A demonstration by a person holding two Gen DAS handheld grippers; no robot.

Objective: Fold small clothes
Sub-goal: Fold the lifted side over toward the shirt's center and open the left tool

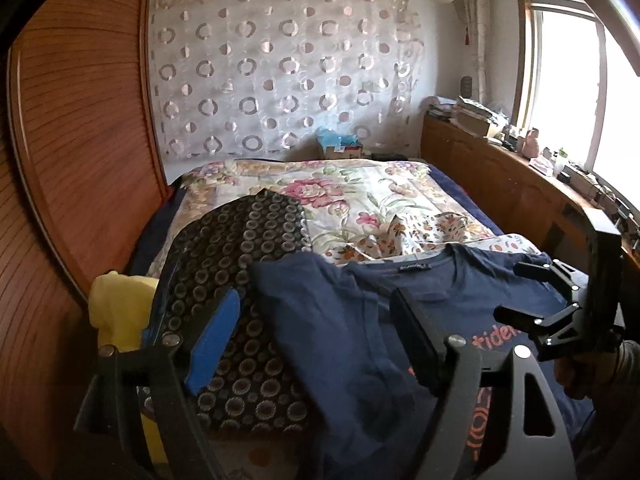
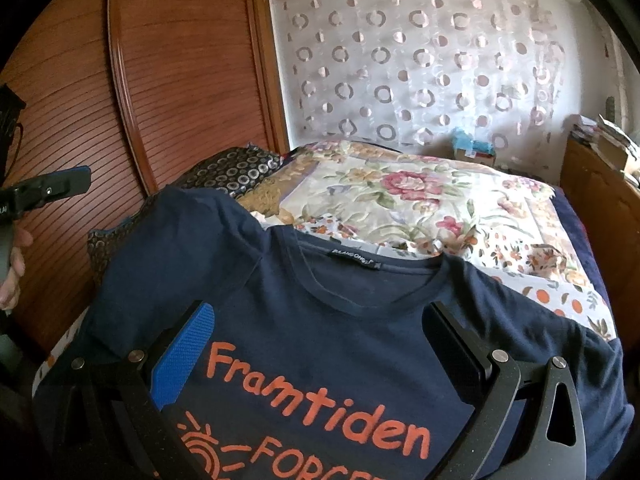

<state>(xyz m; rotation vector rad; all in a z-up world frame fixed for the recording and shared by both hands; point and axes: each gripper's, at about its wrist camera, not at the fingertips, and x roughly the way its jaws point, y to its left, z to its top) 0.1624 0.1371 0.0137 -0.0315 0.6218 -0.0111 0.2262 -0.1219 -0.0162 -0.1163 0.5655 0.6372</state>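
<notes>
Left wrist view: the left claw [image 1: 316, 332] stands open, empty, above a navy T-shirt [image 1: 348, 344] lying on the bed [image 1: 360, 196]; its near sleeve is folded inward, collar toward 1 o'clock. A dark circle-patterned garment [image 1: 240, 280] lies at 9 o'clock.

Right wrist view: the right claw [image 2: 320, 356] gapes wide over the shirt's orange print — nothing pinched. The shirt's long axis runs 6 to 12, collar at 12.

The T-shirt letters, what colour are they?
Orange letters on a navy T-shirt. They show best in the right wrist view.
</notes>
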